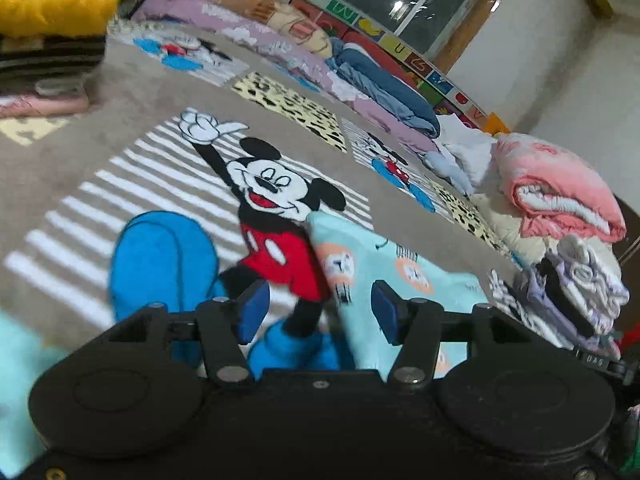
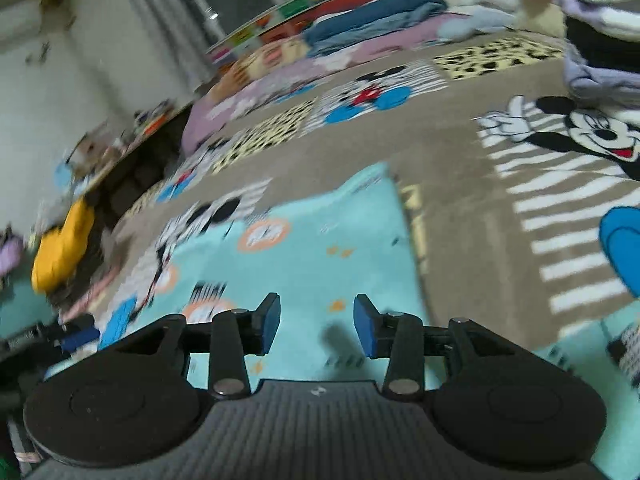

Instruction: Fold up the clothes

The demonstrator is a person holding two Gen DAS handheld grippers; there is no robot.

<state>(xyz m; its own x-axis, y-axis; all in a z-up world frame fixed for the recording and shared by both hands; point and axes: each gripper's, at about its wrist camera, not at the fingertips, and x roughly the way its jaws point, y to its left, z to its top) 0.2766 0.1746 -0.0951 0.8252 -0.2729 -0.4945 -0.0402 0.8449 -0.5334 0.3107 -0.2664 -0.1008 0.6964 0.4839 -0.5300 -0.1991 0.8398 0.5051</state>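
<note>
Nearest: my left gripper (image 1: 314, 312), jaws parted, nothing between them; my right gripper (image 2: 316, 326), jaws likewise apart and empty. Below both: turquoise printed garment (image 2: 312, 240), lying flat on the cartoon-mouse carpet (image 1: 132, 120). Beyond, right: stack of folded clothes (image 1: 576, 292); rolled pink quilt (image 1: 560, 192). Step, as I judge it: between folds. Next: a fresh grip on an edge.

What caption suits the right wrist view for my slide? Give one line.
Right gripper, fingers apart and empty, over a turquoise printed garment spread on a cartoon-mouse rug.
</note>
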